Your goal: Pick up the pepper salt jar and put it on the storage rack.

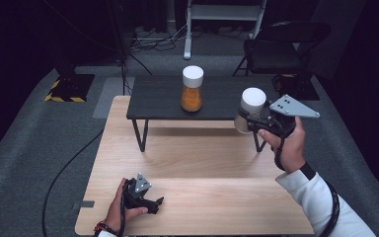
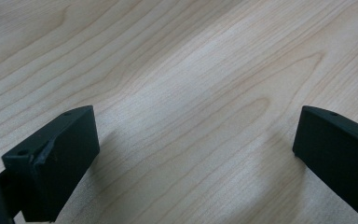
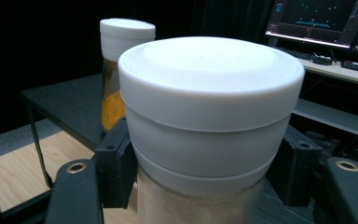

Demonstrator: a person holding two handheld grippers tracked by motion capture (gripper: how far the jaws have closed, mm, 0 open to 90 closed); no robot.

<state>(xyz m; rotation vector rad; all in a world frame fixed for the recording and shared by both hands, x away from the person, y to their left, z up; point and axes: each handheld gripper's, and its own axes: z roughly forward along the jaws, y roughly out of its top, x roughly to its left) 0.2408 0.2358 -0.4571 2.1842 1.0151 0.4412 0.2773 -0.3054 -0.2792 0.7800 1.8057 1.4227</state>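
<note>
1. Right gripper (image 1: 244,122) is clamped on a white-capped jar (image 1: 250,109) of pale, sandy powder, one jaw on each side just under the cap, as the right gripper view (image 3: 200,182) shows.
2. That grip sits high on the jar, at the neck below the broad white lid (image 3: 210,84). Judging by this, the lid's overhang gives the jaws a ledge, so the jar cannot slide down through them.
3. Held this way, the jar hangs in the air at the right end of the low black shelf (image 1: 163,101), about level with its top and not resting on it, as far as the high view tells.
4. Its long axis stands upright, cap up and base down, with perhaps a slight lean. Keeping it so probably suits setting it down flat on the shelf.
5. A second jar (image 1: 192,89), filled with orange powder and wearing the same white cap, stands upright near the middle of the shelf, well apart from the held one. A place beside it looks like the likely aim.
6. Left gripper (image 1: 150,203) rests low over the wooden table (image 1: 202,163) near its front edge, jaws spread wide with bare wood between them (image 2: 196,154). It seems parked out of the way.
</note>
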